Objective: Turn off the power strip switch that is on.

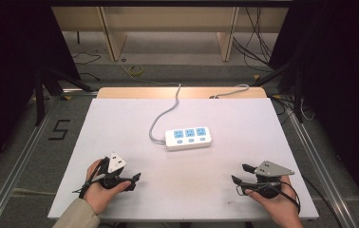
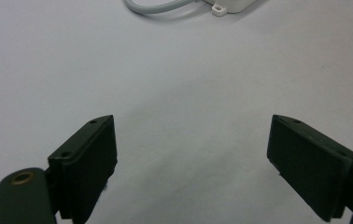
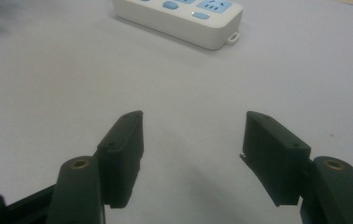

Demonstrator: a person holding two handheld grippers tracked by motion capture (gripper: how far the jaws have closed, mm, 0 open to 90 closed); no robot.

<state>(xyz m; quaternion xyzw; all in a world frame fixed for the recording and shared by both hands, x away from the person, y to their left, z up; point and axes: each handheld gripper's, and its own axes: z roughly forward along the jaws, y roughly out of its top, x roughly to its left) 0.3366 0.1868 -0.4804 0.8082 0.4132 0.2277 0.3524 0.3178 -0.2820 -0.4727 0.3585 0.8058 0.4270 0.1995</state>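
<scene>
Left gripper (image 1: 132, 180): lay low over the near left part of the table, held in the person's left hand (image 1: 97, 187); its jaws stood wide apart with nothing between them, only bare table surface showing in the gap in the left gripper view (image 2: 191, 158).
Right gripper (image 1: 241, 173): sat over the near right part of the table in the right hand (image 1: 275, 199), a grey three-cornered plate on top; its jaws were spread wide and held nothing, as the right gripper view (image 3: 193, 154) showed.
Power strip (image 1: 188, 137): white with three blue sockets and blue switches, lay flat near the middle of the table, well apart from both grippers and between them, farther from the person.
Cord (image 1: 161, 118): grey, ran from the strip's left end, curved toward the far edge and dropped over it.
Table (image 1: 120, 123): white top, wooden strip along the far edge.
</scene>
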